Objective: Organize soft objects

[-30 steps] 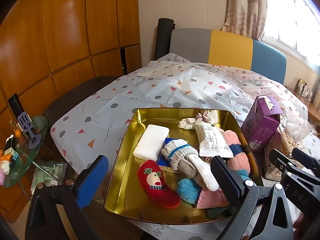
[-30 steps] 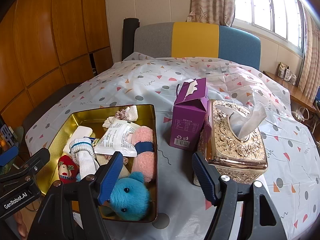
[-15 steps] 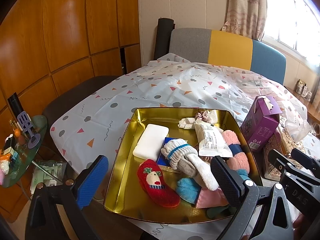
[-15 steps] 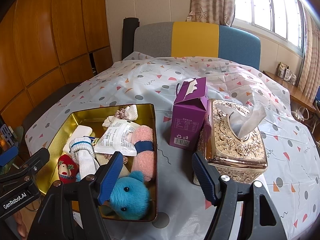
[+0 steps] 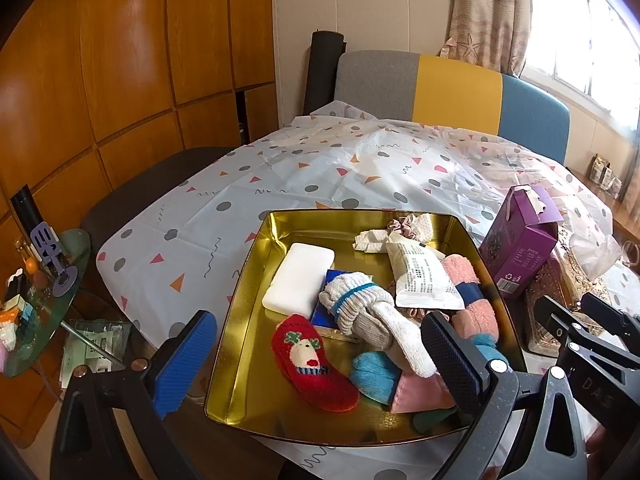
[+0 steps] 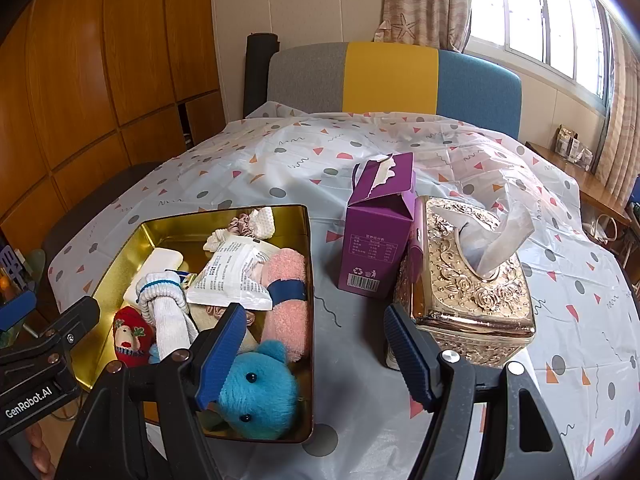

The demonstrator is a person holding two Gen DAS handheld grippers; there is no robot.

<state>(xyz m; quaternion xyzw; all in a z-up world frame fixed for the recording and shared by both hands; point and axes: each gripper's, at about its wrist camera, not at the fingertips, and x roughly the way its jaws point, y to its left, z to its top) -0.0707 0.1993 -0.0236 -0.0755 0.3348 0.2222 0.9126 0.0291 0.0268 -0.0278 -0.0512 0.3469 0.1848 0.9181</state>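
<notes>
- Practically nothing has changed since the earlier frames: both tongs hang where they were, pitched downward over the near edge of the tabletop.
- The left tongs stand wide apart with nothing between the blue pads, poised above the near end of the gold tray.
- The right tongs are also spread wide and empty (the opening is the same as a second ago), straddling the tray's right corner and the bare cloth beside it.
- Inside the tray the soft things lie as before: a red reindeer sock, a rolled white sock with a blue band, a pink fuzzy roll with a navy band and a blue plush toy at the near right corner.
- A white printed packet rests on top of the pile, and a white bar lies flat on the tray floor.
- Just right of the tray stands a purple carton, touching a gold embossed tissue box.
- The patterned tablecloth beyond them is unshifted.
</notes>
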